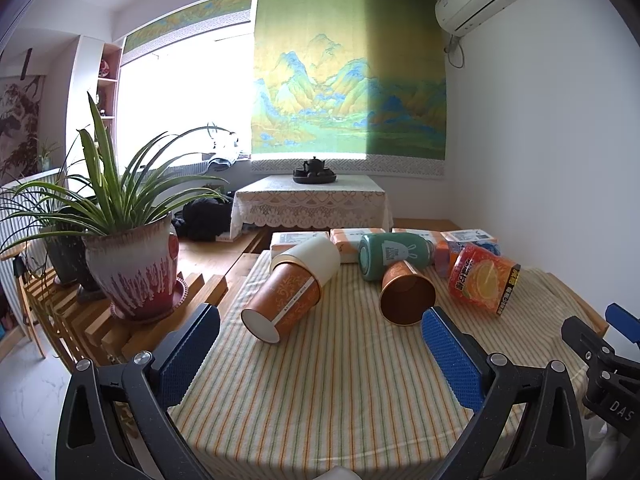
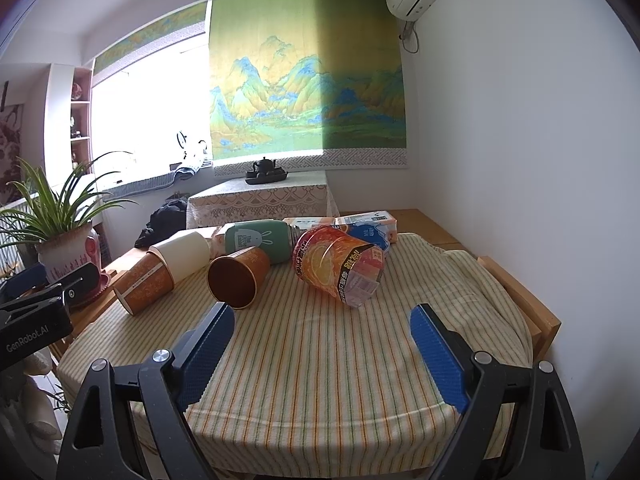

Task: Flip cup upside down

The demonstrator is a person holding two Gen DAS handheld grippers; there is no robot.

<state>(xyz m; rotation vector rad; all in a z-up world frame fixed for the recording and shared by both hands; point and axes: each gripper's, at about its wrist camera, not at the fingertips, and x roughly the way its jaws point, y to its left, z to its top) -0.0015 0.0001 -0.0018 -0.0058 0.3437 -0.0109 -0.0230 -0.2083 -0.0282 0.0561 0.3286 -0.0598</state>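
- Potted plant: long green leaves in a red-and-white glazed pot, on a slatted wooden stand off the left edge of the table.
- Left gripper: blue-padded fingers spread wide apart, nothing between them, above the near part of the striped cloth.
- Patterned orange cup: lying on its side at the cloth's left, white base toward the camera, its mouth end tucked into a cream cup that also lies on its side behind it.
- Plain orange cup: on its side near the cloth's middle, open mouth facing the camera and showing a dark copper inside; its closed end rests just beside the green bottle.
- Green bottle: teal, rabbit drawing on its side, lying flat behind the plain orange cup.
- Orange-print container: clear tub with an orange-fruit label, on its side right of the plain orange cup.
- Tissue packs: a row of wrapped packs along the far edge of the table.
- Right gripper: blue fingers held wide apart and empty, above the cloth's near right part; the plain orange cup lies ahead of its left finger, the orange-print container straight ahead.
- Side table: lace-covered, in the background, carrying a dark tea set.
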